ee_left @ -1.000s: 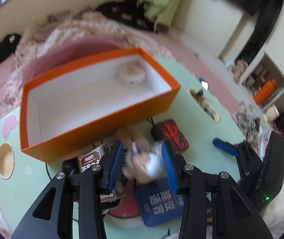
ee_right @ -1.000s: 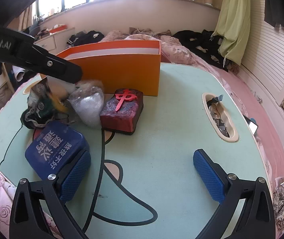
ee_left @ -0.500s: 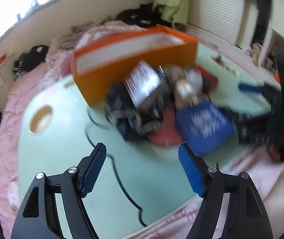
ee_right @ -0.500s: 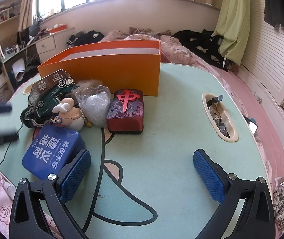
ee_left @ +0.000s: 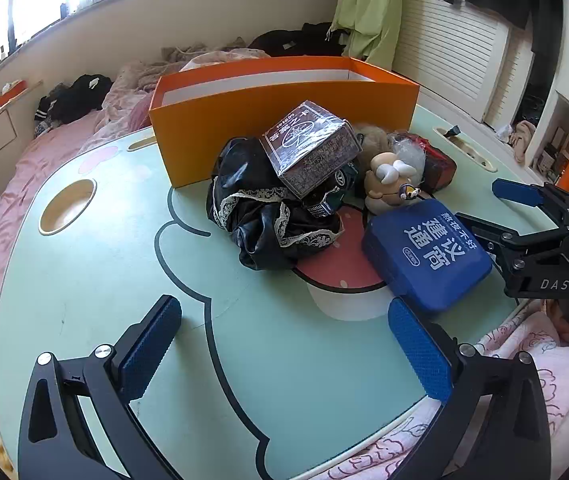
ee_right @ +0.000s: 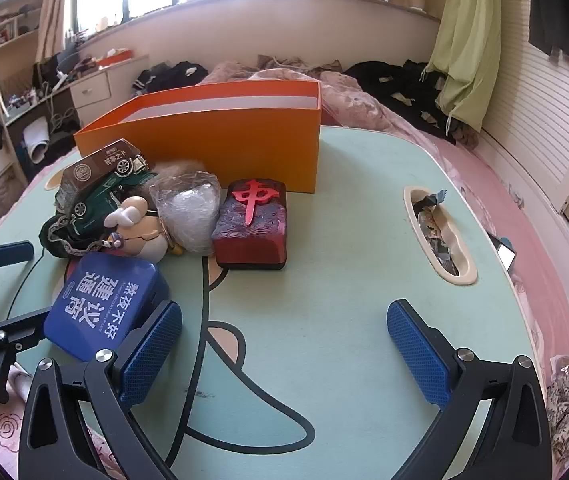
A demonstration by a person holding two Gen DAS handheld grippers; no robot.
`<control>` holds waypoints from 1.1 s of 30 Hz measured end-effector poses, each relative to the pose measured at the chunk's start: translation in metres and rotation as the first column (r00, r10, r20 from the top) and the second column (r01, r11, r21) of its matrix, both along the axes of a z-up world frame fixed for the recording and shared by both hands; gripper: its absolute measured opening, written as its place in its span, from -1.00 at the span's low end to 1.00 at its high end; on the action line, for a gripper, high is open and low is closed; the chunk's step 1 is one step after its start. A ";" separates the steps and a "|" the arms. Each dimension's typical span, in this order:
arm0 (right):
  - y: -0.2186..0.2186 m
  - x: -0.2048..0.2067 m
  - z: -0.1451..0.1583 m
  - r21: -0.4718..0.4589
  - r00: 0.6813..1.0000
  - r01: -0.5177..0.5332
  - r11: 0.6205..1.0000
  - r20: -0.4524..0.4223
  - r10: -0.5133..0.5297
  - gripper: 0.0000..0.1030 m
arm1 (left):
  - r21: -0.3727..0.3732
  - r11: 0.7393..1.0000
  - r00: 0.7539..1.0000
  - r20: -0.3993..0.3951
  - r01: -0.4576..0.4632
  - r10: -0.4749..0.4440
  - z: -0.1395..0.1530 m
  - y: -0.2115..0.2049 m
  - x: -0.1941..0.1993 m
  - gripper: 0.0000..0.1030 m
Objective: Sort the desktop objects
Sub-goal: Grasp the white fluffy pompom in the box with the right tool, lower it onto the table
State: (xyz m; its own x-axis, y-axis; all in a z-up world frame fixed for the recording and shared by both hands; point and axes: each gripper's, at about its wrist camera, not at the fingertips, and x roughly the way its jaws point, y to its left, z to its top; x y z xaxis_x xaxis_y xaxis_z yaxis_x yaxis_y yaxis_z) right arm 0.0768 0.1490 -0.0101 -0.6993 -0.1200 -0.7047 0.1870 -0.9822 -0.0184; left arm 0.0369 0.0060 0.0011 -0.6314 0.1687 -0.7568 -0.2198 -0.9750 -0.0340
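A: Our left gripper (ee_left: 284,344) has its fingers opening wide, nothing between them, only bare green worktop (ee_left: 96,280) at the bottom of the frame.

B: And our right gripper (ee_right: 284,352) stands wide open and empty too. Just beside its left finger lies the blue tin (ee_right: 104,304).

A: Above it, mid-frame, we see the pile: figurine (ee_left: 390,184), black lace cloth (ee_left: 260,224), dark carton (ee_left: 308,148), red mahjong-tile box (ee_right: 252,224). The orange box (ee_left: 284,116) sits behind, open-topped.

Both wrist views downward, sharing orange box (ee_left: 284,108) (ee_right: 220,140).
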 end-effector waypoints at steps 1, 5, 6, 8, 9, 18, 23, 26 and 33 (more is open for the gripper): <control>0.000 0.000 0.000 0.000 1.000 0.000 1.000 0.000 0.000 0.99 | 0.000 1.000 1.000 0.000 0.000 0.000 0.000 0.000 0.000 0.99; 0.000 0.000 0.000 0.001 1.000 0.000 1.000 0.000 0.000 0.99 | 0.001 1.000 1.000 0.000 0.000 0.000 0.000 0.000 0.000 0.99; 0.000 0.000 0.000 0.000 1.000 0.000 1.000 0.000 0.000 0.99 | 0.000 1.000 1.000 0.000 0.000 0.000 0.000 0.000 0.000 0.99; 0.000 0.000 0.000 0.000 1.000 -0.001 1.000 0.000 0.001 0.99 | 0.000 1.000 1.000 0.000 0.000 0.000 0.000 0.000 0.000 0.99; 0.000 0.000 0.000 0.000 1.000 -0.001 1.000 0.000 0.001 0.99 | 0.000 1.000 1.000 0.000 0.000 0.000 0.000 0.000 0.000 0.99; 0.000 0.000 0.001 0.000 1.000 -0.001 1.000 -0.001 0.001 0.99 | 0.001 1.000 1.000 0.000 0.001 -0.001 0.000 0.000 0.000 0.99; 0.000 0.001 0.001 0.000 1.000 0.000 1.000 -0.001 0.000 0.99 | 0.001 1.000 1.000 0.000 0.002 -0.002 0.000 -0.001 0.000 0.99; 0.000 0.002 0.003 -0.009 1.000 -0.017 1.000 -0.013 0.017 0.84 | 0.006 1.000 1.000 0.001 0.001 -0.001 0.001 0.000 0.001 0.99; 0.008 0.003 0.037 -0.069 0.996 -0.024 0.997 -0.087 0.018 0.61 | 0.007 1.000 1.000 -0.001 0.002 -0.002 0.003 -0.001 0.002 0.99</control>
